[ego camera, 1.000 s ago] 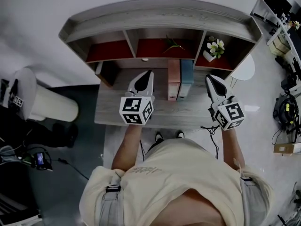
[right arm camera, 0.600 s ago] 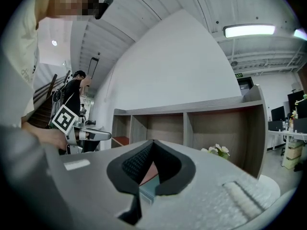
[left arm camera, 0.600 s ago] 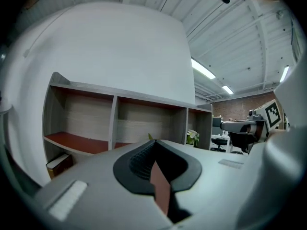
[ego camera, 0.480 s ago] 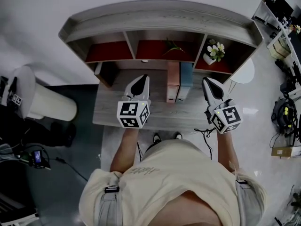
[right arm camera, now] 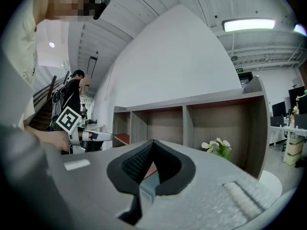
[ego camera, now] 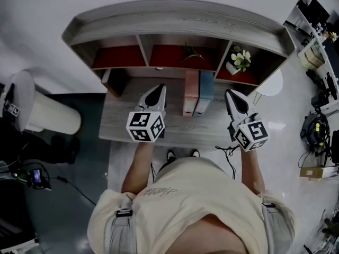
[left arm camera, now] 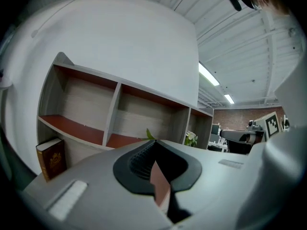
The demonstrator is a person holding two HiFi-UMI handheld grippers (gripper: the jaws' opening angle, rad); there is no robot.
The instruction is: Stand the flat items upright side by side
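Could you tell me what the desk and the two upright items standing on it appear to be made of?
The desk looks like matte grey wood-grain laminate or board: streaked grain shows on its top. The pink item and the blue item look like stiff card or cloth-covered book covers, dull with no shine, but they are too small to be sure.

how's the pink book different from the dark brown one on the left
The pink book is pale; the brown book is dark with a gold emblem on its cover. The pink book stands mid-desk, the brown book at the left end under the left compartment. The pink book has a blue book right beside it; the brown book stands alone. Both stand upright on the desk.
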